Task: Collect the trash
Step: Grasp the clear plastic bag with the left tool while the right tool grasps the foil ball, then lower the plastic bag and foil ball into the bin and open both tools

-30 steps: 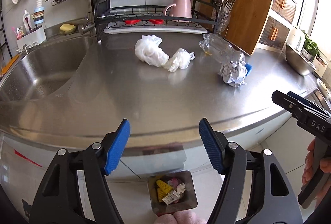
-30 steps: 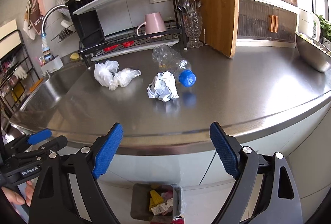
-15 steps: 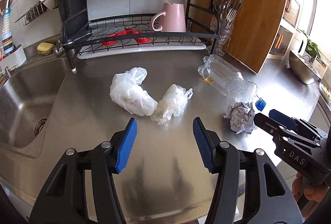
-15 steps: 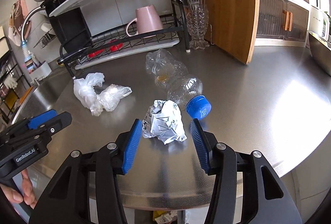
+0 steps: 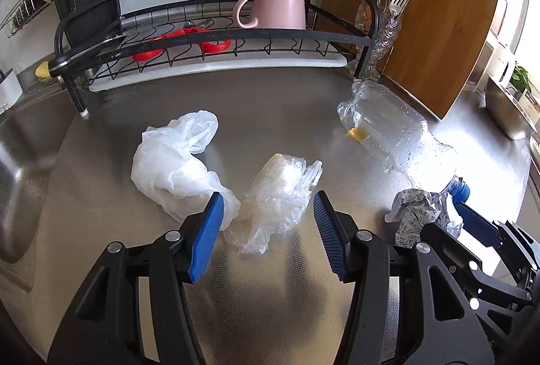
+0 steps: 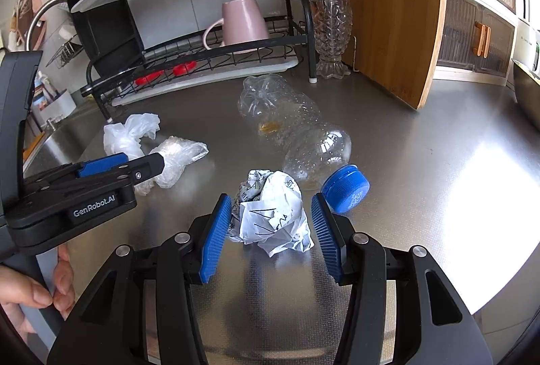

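Note:
On the steel counter lie a crumpled clear plastic wrap (image 5: 275, 199), a white plastic bag (image 5: 175, 162), a ball of crumpled paper (image 6: 273, 213) and an empty clear bottle (image 6: 297, 132) with a blue cap (image 6: 346, 188). My left gripper (image 5: 266, 213) is open, its blue pads on either side of the clear wrap, apart from it. My right gripper (image 6: 271, 220) is open around the paper ball, with gaps on both sides. The paper ball (image 5: 418, 216) and bottle (image 5: 398, 135) also show in the left wrist view.
A black dish rack (image 5: 216, 41) with a pink mug (image 5: 280, 4) stands at the back. A glass cutlery holder (image 6: 329, 37) and a wooden board (image 6: 395, 10) are behind the bottle. The sink (image 5: 17, 169) is at the left. The counter edge curves at the right.
Both grippers moved forward from beyond the counter edge over the counter. The left now straddles the clear wrap, the right straddles the paper ball. The floor bin is out of view.

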The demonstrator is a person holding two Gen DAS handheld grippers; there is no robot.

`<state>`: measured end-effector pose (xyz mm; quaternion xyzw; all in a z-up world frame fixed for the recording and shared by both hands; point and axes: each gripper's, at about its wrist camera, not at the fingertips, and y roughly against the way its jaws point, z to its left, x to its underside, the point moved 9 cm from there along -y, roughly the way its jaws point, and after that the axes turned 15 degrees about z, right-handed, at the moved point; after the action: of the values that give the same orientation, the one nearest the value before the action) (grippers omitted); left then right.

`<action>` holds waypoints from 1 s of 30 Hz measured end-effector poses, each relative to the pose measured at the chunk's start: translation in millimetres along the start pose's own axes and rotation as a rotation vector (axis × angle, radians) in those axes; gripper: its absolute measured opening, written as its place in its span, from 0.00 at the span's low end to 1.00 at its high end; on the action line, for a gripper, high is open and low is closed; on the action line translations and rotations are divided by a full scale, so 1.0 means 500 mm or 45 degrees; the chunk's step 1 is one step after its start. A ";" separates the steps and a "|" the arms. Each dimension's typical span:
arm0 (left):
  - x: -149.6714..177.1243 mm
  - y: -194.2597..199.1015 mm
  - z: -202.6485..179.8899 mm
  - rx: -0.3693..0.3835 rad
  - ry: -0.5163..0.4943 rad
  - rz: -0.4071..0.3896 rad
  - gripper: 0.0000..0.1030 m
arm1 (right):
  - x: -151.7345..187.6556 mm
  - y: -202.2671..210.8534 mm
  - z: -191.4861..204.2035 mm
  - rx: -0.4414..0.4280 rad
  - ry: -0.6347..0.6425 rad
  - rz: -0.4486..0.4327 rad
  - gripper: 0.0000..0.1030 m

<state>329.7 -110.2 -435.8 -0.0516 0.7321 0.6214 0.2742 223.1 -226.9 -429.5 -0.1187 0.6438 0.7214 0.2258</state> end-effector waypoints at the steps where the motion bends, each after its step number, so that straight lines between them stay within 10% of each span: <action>1: -0.002 -0.005 -0.001 -0.001 -0.004 0.004 0.50 | -0.001 -0.001 0.002 0.004 0.007 0.002 0.49; 17: 0.012 -0.044 -0.002 -0.052 -0.054 0.055 0.11 | -0.012 -0.023 0.014 -0.003 0.040 0.024 0.34; 30: 0.042 0.113 -0.023 -0.054 -0.050 -0.045 0.09 | 0.007 0.067 0.027 -0.046 0.059 -0.019 0.30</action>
<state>284.5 -103.0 -395.1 -0.0581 0.7124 0.6326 0.2981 205.5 -215.5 -400.0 -0.1446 0.6348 0.7282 0.2140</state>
